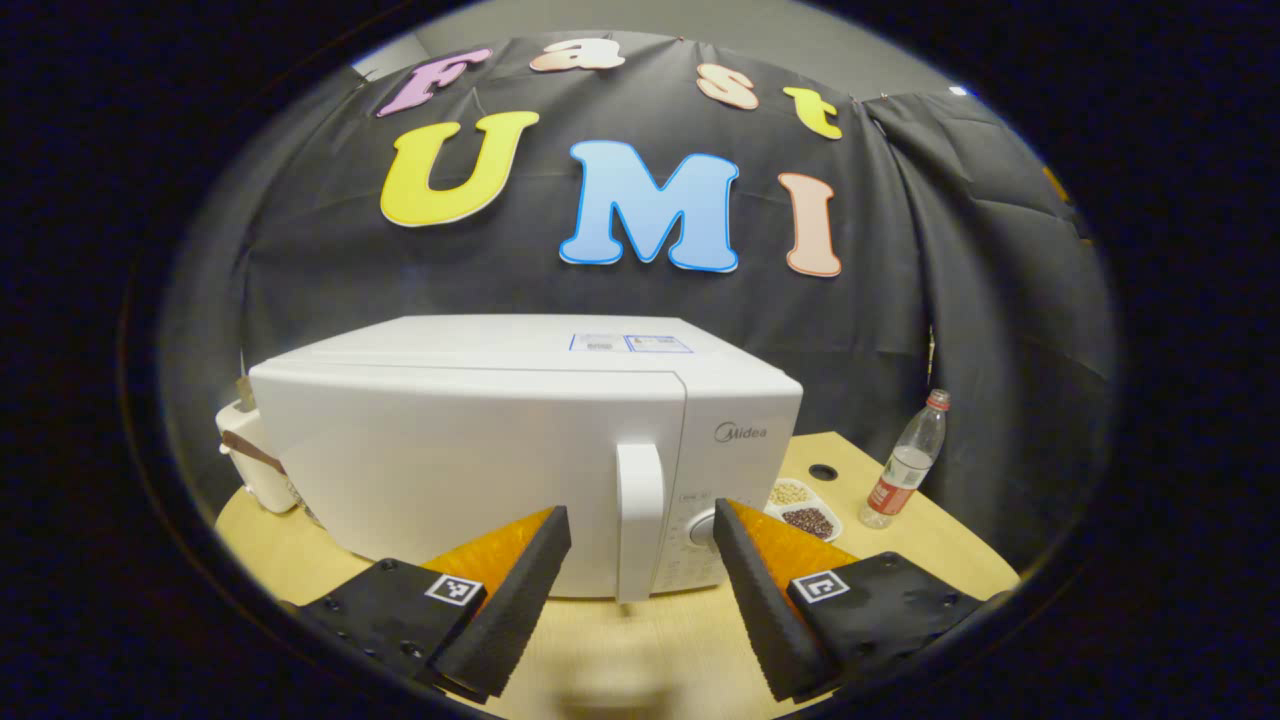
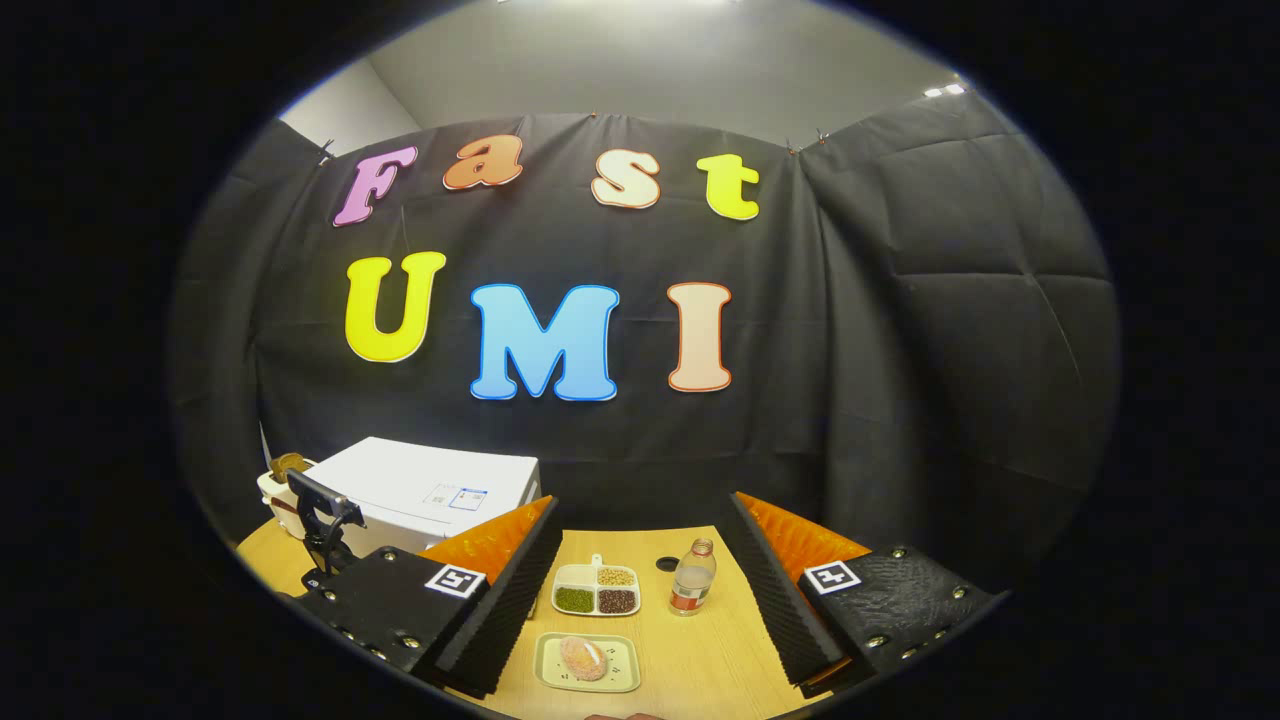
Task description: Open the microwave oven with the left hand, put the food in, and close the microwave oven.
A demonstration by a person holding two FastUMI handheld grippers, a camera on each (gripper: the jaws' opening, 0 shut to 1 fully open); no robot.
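Microwave (image 1: 520,450) sits centre frame, door closed. Left gripper (image 1: 640,560) is wide open, empty, straddling the rigid vertical handle (image 1: 640,520); that is the hold point. Right gripper (image 2: 640,590) is wide open, empty, above the food (image 2: 583,657), likely soft, on its light plate (image 2: 545,665) at bottom centre.

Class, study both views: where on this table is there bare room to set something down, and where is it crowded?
Bare wood lies in front of the microwave, below its door handle, between the open left gripper fingers. Crowded: the right side, where the divided dish, bottle and food plate cluster between the open right gripper fingers.
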